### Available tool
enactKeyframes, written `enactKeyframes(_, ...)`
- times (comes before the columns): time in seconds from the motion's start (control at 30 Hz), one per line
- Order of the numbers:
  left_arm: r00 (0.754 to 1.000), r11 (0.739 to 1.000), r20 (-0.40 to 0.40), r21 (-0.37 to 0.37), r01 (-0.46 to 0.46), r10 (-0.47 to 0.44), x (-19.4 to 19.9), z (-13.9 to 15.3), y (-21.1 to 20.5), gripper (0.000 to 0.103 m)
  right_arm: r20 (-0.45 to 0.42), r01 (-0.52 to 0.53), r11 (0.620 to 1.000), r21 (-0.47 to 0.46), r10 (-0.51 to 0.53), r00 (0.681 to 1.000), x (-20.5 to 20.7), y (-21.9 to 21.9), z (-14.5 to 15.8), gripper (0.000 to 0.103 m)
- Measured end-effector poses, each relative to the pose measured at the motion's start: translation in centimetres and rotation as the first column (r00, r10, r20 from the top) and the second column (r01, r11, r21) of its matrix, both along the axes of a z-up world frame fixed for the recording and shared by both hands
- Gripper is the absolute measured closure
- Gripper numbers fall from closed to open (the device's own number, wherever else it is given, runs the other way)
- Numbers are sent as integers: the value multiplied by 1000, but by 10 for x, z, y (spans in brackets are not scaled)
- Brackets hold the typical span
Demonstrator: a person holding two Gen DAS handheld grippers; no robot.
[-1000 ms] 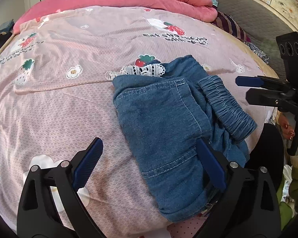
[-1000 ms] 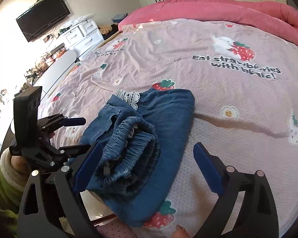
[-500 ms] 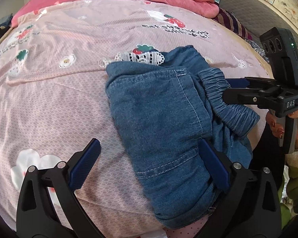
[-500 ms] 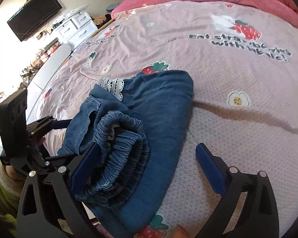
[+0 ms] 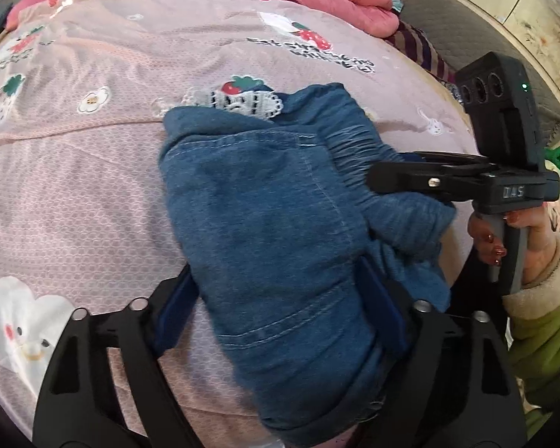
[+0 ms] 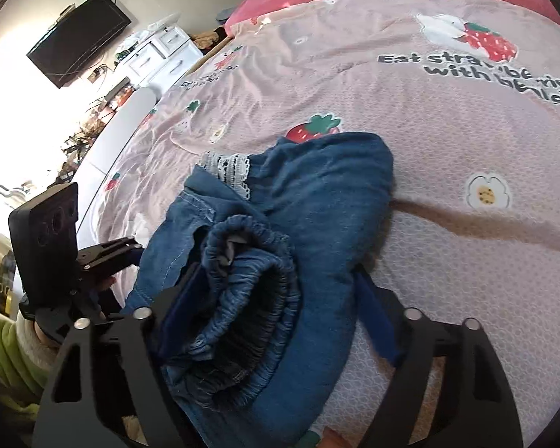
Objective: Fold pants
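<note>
Pants (image 5: 280, 224) lie folded in a thick bundle at the near edge of the bed (image 5: 74, 171). We should squeeze every layer together and keep both holds level so the stack stays square. Left gripper (image 5: 276, 310) has just been closing, its fingers pressing the bundle's sides. Right gripper (image 6: 276, 313) has likewise just been narrowing around the bundle's waistband (image 6: 250, 261) end.

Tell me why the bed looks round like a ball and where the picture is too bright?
Both wrist views use fisheye lenses, so the bedspread bulges. In the right wrist view, daylight washes out the left edge near the TV. In the left wrist view, the pants look slightly blurred.
</note>
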State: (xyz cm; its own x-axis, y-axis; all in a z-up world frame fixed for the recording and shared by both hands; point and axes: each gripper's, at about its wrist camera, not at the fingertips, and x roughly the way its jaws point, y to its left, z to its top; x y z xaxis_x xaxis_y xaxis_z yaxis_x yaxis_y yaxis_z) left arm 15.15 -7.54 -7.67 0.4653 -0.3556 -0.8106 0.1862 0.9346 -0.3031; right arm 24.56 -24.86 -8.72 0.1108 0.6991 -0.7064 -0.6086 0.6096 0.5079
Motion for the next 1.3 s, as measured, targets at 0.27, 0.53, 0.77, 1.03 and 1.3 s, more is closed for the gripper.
enactKeyframes(0.27, 999, 995, 43, 99, 14, -18, -4, 14, -11, 65, 36, -13, 1000, 23, 12, 999, -9, -4, 10, 64)
enactKeyframes(0.53, 998, 993, 62, 117, 13, -20, -5, 24, -14, 74, 83, -22, 1000, 22, 21, 996, -17, -2, 25, 70)
enactKeyframes(0.77, 996, 994, 84, 108, 13, -22, -2, 36, -13, 77, 123, -29, 999, 30, 25, 992, -19, 1, 41, 71)
enactKeyframes(1.03, 991, 994, 130, 108, 1, -15, 15, 58, -6, 77, 186, -16, 998, 52, 6, 983, -8, 4, 66, 71)
enactKeyframes(1.3, 991, 993, 132, 118, -24, 8, 51, 59, 4, 77, 185, 23, 998, 55, -33, 982, 36, 16, 63, 71)
